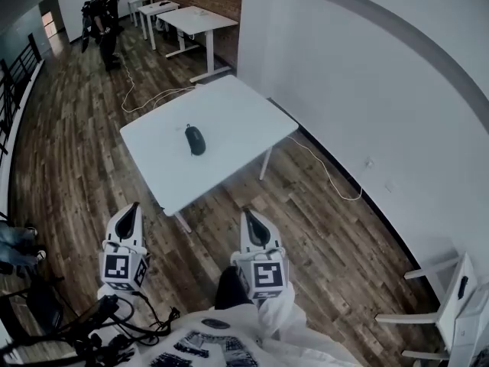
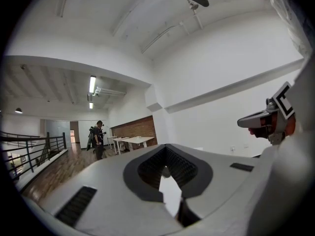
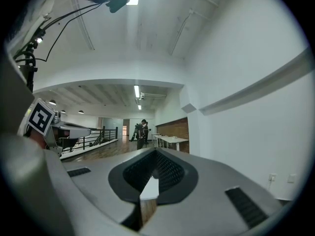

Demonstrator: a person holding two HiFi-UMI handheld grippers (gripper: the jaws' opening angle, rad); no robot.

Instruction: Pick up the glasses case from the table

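The glasses case (image 1: 195,140) is a dark oval lying near the middle of the white table (image 1: 237,113) in the head view. Both grippers hover over the wooden floor, short of the table's near edge and apart from the case. My left gripper (image 1: 131,207) has its jaws together with nothing between them. My right gripper (image 1: 250,215) looks the same, jaws together and nothing held. In the left gripper view my left gripper (image 2: 166,169) points level towards the table, and so does my right gripper (image 3: 154,170) in the right gripper view. The case is hidden in both gripper views.
More white desks (image 1: 197,19) stand far back, with a person (image 1: 103,23) beside them. A white cable (image 1: 150,98) trails on the floor behind the table, another cable (image 1: 330,176) runs along the right wall. A white chair (image 1: 451,297) stands at lower right, a railing (image 1: 17,75) at left.
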